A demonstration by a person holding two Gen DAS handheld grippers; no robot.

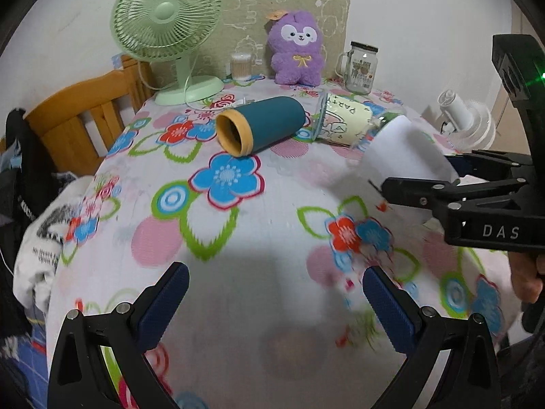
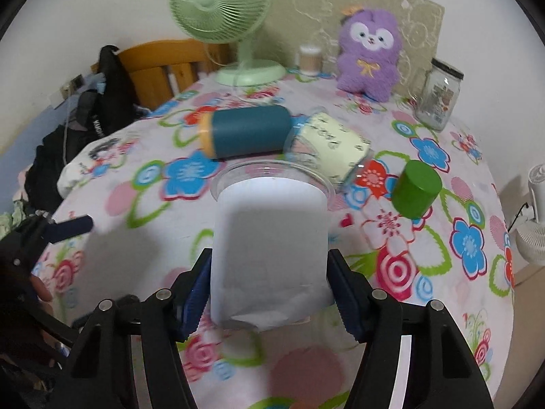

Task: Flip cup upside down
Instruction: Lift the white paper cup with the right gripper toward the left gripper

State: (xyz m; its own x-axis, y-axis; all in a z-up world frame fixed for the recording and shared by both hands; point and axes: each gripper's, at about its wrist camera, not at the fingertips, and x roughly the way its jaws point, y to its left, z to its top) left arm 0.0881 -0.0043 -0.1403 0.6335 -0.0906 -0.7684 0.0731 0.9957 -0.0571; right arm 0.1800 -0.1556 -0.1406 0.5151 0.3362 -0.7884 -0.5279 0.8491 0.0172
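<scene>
The right tongs [image 2: 269, 283] pinch the white cup [image 2: 269, 238] by its sides above the tabletop [image 2: 425, 289]. Its long axis points away from the tongs, the clear rim at the far end. The left tongs [image 1: 276, 293] are spread, holding nothing. Only the right wrist view shows a green cylinder [image 2: 416, 189] beside the cup.

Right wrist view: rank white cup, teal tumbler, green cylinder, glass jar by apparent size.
1. white cup, held in the right claw, so nearness to the camera inflates it
2. teal tumbler, lying on its side
3. green cylinder and glass jar: too alike to rank
</scene>
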